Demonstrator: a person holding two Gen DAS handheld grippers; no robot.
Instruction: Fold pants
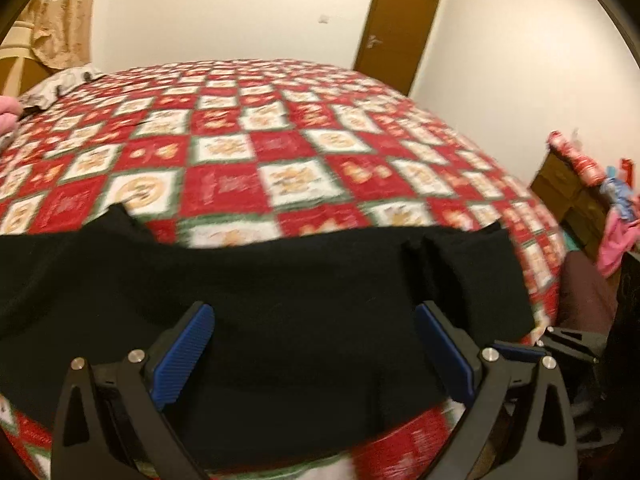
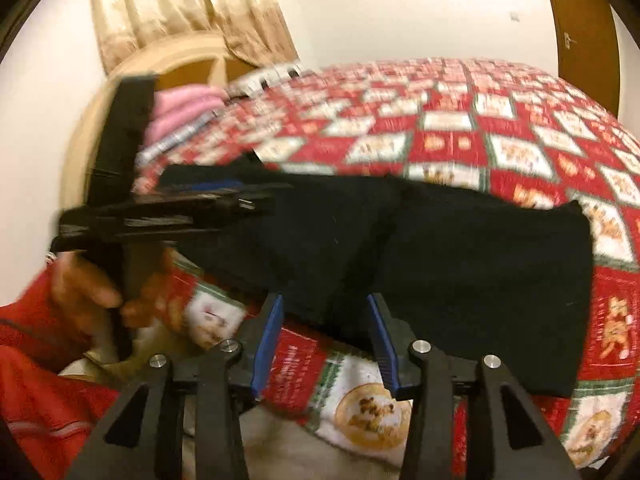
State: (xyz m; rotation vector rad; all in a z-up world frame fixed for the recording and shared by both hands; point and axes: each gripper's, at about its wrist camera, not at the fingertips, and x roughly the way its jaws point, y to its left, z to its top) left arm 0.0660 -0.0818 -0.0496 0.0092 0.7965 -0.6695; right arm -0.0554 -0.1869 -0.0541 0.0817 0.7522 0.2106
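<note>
- Left claw: blue-padded jaws spread wide, nothing between them, hovering over the black pants.
- Pants: lying flat across the near edge of the bed, spanning 9 to 3 o'clock.
- Bed: red-and-white checked quilt.
- Brown door: at 1 o'clock.
- Pink clothing: at 3 o'clock, beside the bed.

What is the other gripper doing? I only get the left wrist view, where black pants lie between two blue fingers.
Observer: The right gripper is open, with its fingertips at the near edge of the black pants and nothing clamped.
Operator: And who holds the left one?
Observer: A hand coming out of a red sleeve grips the handle of the left gripper.
</note>
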